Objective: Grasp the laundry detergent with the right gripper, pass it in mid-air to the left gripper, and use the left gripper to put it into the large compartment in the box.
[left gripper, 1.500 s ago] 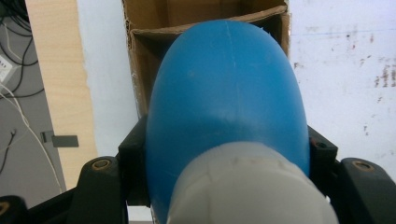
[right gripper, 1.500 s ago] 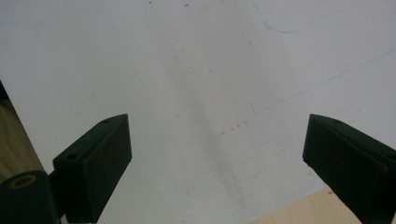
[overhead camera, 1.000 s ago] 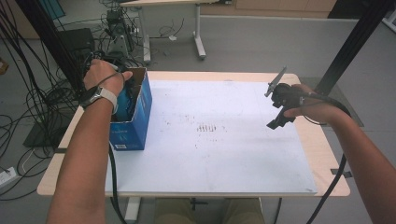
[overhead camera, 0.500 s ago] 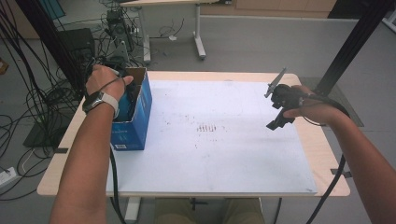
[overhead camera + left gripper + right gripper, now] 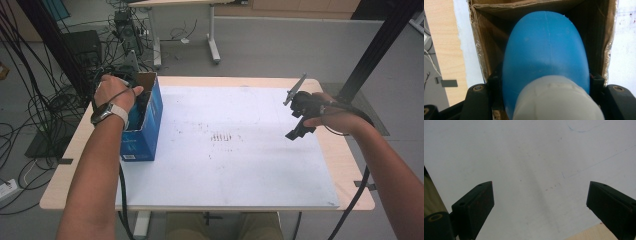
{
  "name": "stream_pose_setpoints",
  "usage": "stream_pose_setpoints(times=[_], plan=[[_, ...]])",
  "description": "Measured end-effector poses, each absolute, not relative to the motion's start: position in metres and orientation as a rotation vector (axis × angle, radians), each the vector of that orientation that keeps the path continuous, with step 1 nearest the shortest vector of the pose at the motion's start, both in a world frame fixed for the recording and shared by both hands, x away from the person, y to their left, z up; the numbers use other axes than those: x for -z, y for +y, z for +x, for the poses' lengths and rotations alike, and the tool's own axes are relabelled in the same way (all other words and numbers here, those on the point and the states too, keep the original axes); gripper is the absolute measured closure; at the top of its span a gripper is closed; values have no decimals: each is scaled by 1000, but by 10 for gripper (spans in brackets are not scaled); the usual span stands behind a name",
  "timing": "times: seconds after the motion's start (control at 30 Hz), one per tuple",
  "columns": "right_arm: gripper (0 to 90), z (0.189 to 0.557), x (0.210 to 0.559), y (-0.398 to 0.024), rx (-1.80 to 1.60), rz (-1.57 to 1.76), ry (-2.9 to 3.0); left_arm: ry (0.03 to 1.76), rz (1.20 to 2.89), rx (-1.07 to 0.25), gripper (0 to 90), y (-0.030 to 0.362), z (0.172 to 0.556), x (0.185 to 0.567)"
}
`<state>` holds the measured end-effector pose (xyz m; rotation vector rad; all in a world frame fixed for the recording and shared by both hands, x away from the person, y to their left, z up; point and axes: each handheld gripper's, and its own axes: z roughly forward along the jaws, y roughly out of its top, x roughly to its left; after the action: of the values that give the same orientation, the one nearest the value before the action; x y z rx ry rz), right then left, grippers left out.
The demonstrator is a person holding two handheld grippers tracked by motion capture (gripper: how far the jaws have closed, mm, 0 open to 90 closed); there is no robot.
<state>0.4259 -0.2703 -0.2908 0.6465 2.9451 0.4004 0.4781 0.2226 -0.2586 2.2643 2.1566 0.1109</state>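
- My left claw (image 5: 544, 100) is down inside the open cardboard box (image 5: 150, 117), which stands at the far left of the bench (image 5: 345, 165).
- It is closed tight on a blue bottle (image 5: 546, 52) with a white cap (image 5: 556, 100). In the left gripper view the two jaws press on the bottle's sides, just past the cap.
- The bottle is in the box, with its round blue end pointing at the box's far wall. I cannot tell if it rests on the box floor or hangs free.
- The box fits snugly around the bottle — there are brown walls close on both sides.
- My right claw (image 5: 539, 207) is wide open and holds nothing. It hangs over the white sheet (image 5: 225, 165) on the right side of the bench, well apart from the box.
- I think the step in hand is moving the bottle in or out of the box, so here is how I would do it well:
- Keep the squeeze steady. The bottle is smooth and round, so it could slip if I let go even a little.
- Move straight along the box — not sideways — so the bottle does not catch on the torn edge of the opening.
- Go slow, because the box looks light and may tip or slide with the bottle.
- If the box starts to move, I would bring the right claw over to hold its wall.
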Motion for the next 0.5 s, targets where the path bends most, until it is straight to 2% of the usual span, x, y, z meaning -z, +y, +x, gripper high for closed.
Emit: stream_pose_setpoints(times=[0.5], plan=[[75, 426, 294, -271, -403, 651, 2949, 2148, 2291, -115, 376, 225, 477, 271]])
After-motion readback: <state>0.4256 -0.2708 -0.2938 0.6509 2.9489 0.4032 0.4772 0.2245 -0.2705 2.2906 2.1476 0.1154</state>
